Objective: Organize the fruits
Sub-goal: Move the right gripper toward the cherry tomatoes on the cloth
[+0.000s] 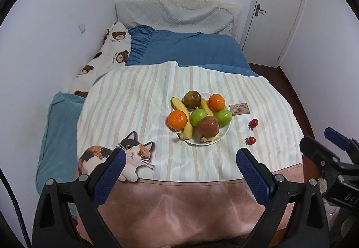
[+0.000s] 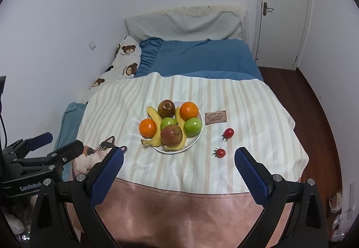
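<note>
From the left wrist, the left gripper [image 1: 179, 158] hangs with jaws apart above the striped bed cover [image 1: 139, 113]; a round white plate [image 1: 224, 133], mostly hidden under oranges, apples and bananas, sits ahead, two small red cherry tomatoes [image 1: 251, 131] to its right. From the right wrist, the right gripper [image 2: 179, 156] likewise gapes empty near the plate [image 2: 195, 140]; the tomatoes [image 2: 224, 142] lie off it, and the left gripper [image 2: 60, 143] is cut off at the left edge.

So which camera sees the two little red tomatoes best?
The right wrist view: the two cherry tomatoes lie nearer its middle, on the striped blanket beside the plate. The left wrist view shows them too, slightly smaller and further toward its right side.
</note>
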Available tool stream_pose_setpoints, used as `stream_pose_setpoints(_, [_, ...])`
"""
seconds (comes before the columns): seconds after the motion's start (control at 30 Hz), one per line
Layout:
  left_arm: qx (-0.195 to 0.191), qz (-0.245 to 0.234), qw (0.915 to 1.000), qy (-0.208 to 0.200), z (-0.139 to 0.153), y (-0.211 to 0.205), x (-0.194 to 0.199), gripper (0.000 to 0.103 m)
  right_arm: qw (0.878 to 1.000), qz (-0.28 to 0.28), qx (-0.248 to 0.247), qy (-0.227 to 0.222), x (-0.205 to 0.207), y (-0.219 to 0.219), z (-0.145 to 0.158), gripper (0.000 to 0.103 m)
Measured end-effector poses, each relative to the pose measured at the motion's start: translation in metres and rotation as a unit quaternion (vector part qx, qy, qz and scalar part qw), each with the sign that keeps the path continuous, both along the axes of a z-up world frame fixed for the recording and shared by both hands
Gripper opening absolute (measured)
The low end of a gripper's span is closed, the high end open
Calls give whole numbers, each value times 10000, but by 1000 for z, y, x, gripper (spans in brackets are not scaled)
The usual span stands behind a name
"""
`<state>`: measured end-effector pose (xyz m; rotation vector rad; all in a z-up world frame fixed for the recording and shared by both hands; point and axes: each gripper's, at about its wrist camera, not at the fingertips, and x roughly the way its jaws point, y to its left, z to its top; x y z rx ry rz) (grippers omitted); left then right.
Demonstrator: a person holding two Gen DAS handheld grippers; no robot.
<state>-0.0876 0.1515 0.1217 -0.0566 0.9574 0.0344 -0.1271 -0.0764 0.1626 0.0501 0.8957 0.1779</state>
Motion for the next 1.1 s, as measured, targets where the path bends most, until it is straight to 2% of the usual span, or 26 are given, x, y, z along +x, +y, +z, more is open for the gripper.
stream_pose_setpoints(0.27, [119, 180, 9996, -155, 14, 3, -21, 101, 9999, -9, 65, -121, -20, -4, 19, 101])
stream_pose_setpoints(0.63, [136, 336, 9993, 10, 3, 3, -24, 101, 9999, 30, 146, 60, -14, -4, 9, 102])
stream_pose_setpoints(0.83, [190, 416, 9989, 135, -13, 1, -8, 101, 9989, -32, 283, 384, 3, -14, -18, 102])
stream_pose_setpoints(1.0, [333, 374, 9985, 215, -38, -16, 19, 101, 9960, -93, 441, 772, 35, -43, -61, 101])
stream_pose_setpoints(1.03, [393, 337, 9984, 235, -46, -23, 26, 101, 9957, -131, 453, 798, 40, -49, -67, 100])
stream_pose_setpoints(1.1, [466, 251, 9982, 286, -62, -38, 40, 101, 9951, -187, 418, 879, 56, -65, -87, 81])
